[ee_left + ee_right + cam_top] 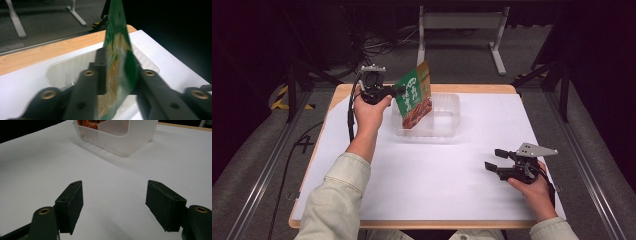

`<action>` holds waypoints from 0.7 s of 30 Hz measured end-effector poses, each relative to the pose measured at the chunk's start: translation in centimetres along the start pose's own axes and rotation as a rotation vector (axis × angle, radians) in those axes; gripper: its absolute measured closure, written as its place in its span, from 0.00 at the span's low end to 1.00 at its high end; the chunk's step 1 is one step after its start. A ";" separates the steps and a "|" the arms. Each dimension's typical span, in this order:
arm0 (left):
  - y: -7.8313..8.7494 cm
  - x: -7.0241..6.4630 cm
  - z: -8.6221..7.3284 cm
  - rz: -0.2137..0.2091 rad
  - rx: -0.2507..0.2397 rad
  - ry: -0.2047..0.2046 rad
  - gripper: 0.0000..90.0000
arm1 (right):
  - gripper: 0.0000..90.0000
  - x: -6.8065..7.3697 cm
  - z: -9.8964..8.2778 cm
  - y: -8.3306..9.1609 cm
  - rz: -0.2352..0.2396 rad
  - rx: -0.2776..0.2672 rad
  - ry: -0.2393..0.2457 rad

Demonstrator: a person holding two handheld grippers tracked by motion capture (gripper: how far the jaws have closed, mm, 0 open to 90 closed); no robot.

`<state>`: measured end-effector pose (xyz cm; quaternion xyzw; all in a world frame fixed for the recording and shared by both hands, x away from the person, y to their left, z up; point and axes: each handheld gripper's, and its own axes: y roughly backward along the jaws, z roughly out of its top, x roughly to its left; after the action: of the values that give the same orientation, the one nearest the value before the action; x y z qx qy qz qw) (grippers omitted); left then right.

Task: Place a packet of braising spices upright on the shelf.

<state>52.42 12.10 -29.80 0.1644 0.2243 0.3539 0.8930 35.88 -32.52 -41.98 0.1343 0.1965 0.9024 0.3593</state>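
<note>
While the counter (422, 185) gives me plenty of bare white sheet to work over, the trouble from here all sits at its far side, where the clear tub (447, 125) stands. It is light-looking plastic, and I judge that any sideways drag from my left arm could slide or tip it.

The snack pouch (414, 100) stands on end in the tub's left part, its lower end down inside and its top leaning up over the rim. In the left gripper view the pouch (117, 62) sits edge-on between the jaws of my left claw (396, 91), which looks set narrowly around the pouch's upper edge. I cannot tell whether the pads still press on it. If they do not, the pouch may flop against the tub wall or fold over the rim instead of lying flat. If a pad still sticks to the film, pulling away could lift the pouch back out, or take the tub with it.

My right claw (498, 160) rests near the counter's right side, well apart from the tub, jaws wide and holding nothing. It is too far off to steady the tub if it shifts.
</note>
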 end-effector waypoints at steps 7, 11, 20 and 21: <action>-0.1 -0.2 0.1 -0.037 -0.025 0.017 0.56 | 0.34 0.0 0.0 0.0 0.000 0.000 0.002; 0.1 -0.5 0.1 -0.064 -0.051 0.031 0.52 | 0.34 0.1 0.1 -0.1 0.002 0.000 0.002; 1.0 -1.3 0.3 -0.115 -0.097 0.024 0.44 | 0.33 0.1 0.2 -0.5 0.008 0.002 0.010; 1.1 -1.3 0.3 -0.113 -0.105 0.021 0.43 | 0.33 0.1 0.2 -0.5 0.010 0.005 0.009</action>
<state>51.09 11.87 -28.71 0.1007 0.2240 0.3159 0.9165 36.15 -32.06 -42.02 0.1318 0.1995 0.9043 0.3536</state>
